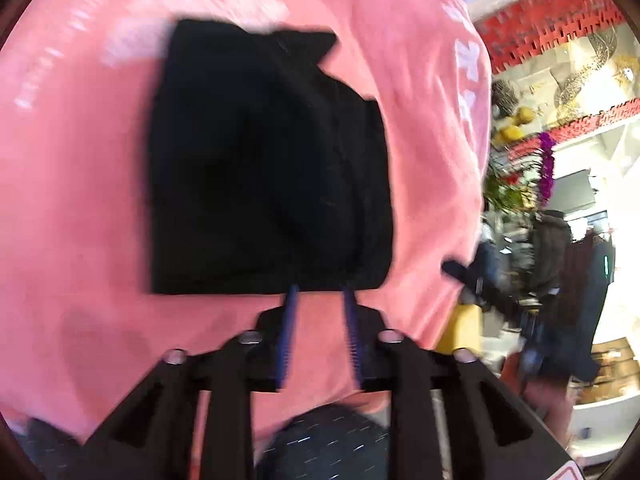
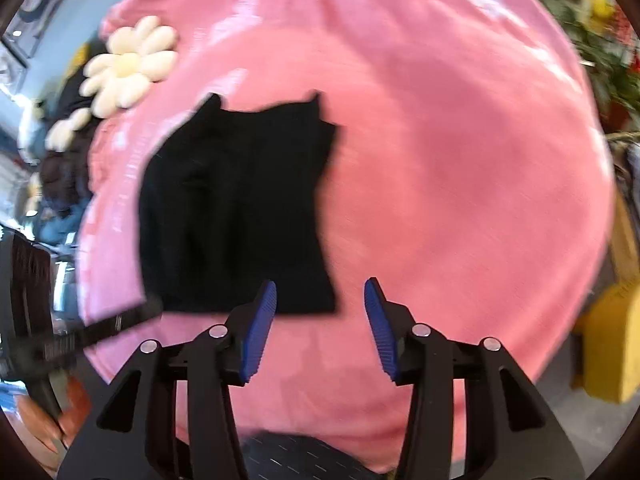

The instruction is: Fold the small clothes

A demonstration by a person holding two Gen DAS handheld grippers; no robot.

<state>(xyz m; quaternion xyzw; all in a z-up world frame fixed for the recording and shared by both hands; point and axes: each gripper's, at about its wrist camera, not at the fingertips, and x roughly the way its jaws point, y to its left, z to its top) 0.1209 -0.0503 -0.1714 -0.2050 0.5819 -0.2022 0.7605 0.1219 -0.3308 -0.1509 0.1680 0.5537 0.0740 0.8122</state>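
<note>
Centrally in the left wrist view, a folded black garment (image 1: 268, 164) lies flat on a pink cloth (image 1: 80, 200); the left gripper (image 1: 322, 296) sits at the lower middle with its blue pads (image 1: 289, 332) slightly parted, tips at the garment's near edge, nothing visibly pinched; in the right wrist view the garment (image 2: 236, 208) lies left of centre; the right gripper (image 2: 320, 292) stands clearly apart, empty, just below the garment's lower right corner; a white flower cushion (image 2: 128, 64) rests at upper left.

Black garment (image 2: 236, 208), folded, flat
</note>
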